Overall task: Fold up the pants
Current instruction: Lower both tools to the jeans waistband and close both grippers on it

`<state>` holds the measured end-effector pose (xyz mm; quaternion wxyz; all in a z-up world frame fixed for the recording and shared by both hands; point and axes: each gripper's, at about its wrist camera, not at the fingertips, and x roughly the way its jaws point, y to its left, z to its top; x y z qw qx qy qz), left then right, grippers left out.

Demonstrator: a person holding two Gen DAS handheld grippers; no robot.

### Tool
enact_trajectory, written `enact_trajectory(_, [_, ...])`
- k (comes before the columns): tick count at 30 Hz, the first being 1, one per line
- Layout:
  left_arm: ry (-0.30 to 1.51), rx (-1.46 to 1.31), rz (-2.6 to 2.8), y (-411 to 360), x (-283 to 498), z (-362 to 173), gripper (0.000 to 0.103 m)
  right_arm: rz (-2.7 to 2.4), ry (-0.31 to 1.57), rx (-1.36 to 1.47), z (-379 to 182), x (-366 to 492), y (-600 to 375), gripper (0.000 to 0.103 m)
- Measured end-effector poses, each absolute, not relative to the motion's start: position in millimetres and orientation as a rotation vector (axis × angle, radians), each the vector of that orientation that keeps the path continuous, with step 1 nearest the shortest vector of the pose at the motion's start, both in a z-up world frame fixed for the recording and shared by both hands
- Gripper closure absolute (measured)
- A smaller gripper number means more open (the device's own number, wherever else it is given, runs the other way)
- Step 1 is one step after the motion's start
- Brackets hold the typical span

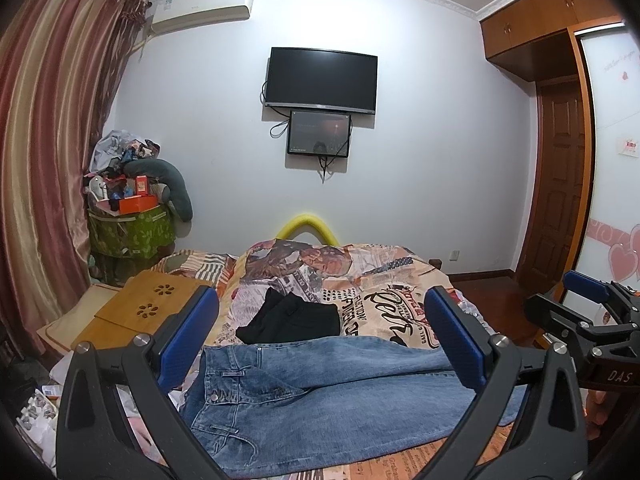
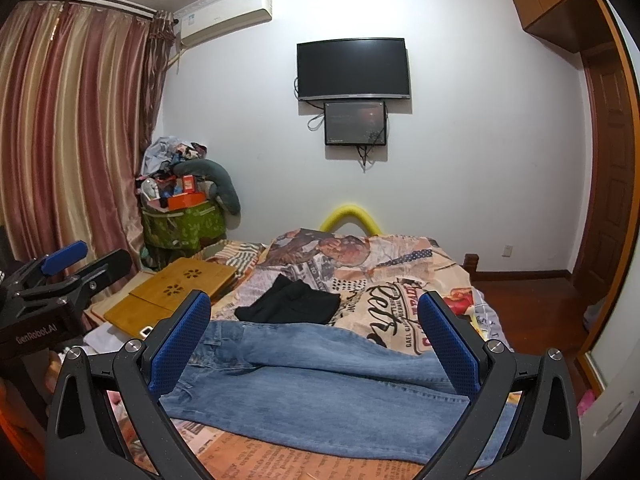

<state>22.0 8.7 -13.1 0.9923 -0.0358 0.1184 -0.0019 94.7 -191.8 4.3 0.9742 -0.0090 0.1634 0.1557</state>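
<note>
Blue jeans lie flat across the near part of the bed, waistband to the left, legs running right; they show in the right wrist view too. My left gripper is open and empty, held above the jeans. My right gripper is open and empty above the jeans as well. The right gripper also shows at the right edge of the left wrist view; the left gripper shows at the left edge of the right wrist view.
A folded black garment lies behind the jeans on the printed bedspread. A bamboo lap tray sits at the bed's left. A cluttered green bin stands by the curtain. A wardrobe is at the right.
</note>
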Motion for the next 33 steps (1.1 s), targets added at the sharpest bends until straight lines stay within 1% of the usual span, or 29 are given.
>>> enact_trajectory(8, [0.288, -0.030, -0.020, 22.0, 71.1, -10.7, 0.000, 0.271, 0.358, -0.033, -4.4, 128.8, -196.7, 0.000])
enact_trajectory(15, [0.398, -0.034, -0.030, 43.9, 145.9, -21.6, 0.000, 0.294, 0.422, -0.040, -18.9, 180.5, -200.0, 0.000])
enact_trajectory(21, [0.567, -0.136, 0.029, 85.6, 228.9, -54.7, 0.000, 0.361, 0.517, -0.037, -39.2, 231.9, -205.5, 0.000])
enact_trajectory(26, [0.715, -0.169, 0.121, 126.6, 288.3, -102.1, 0.000, 0.354, 0.627, -0.055, -62.5, 274.9, -210.5, 0.000])
enact_trajectory(28, [0.771, -0.176, 0.150, 137.3, 302.7, -121.7, 0.009, 0.354, 0.680, -0.033, -74.8, 291.6, -215.4, 0.000])
enact_trajectory(33, [0.926, -0.222, 0.178, 166.5, 338.7, -180.5, 0.022, 0.354, 0.787, -0.043, -109.0, 327.3, -221.4, 0.001])
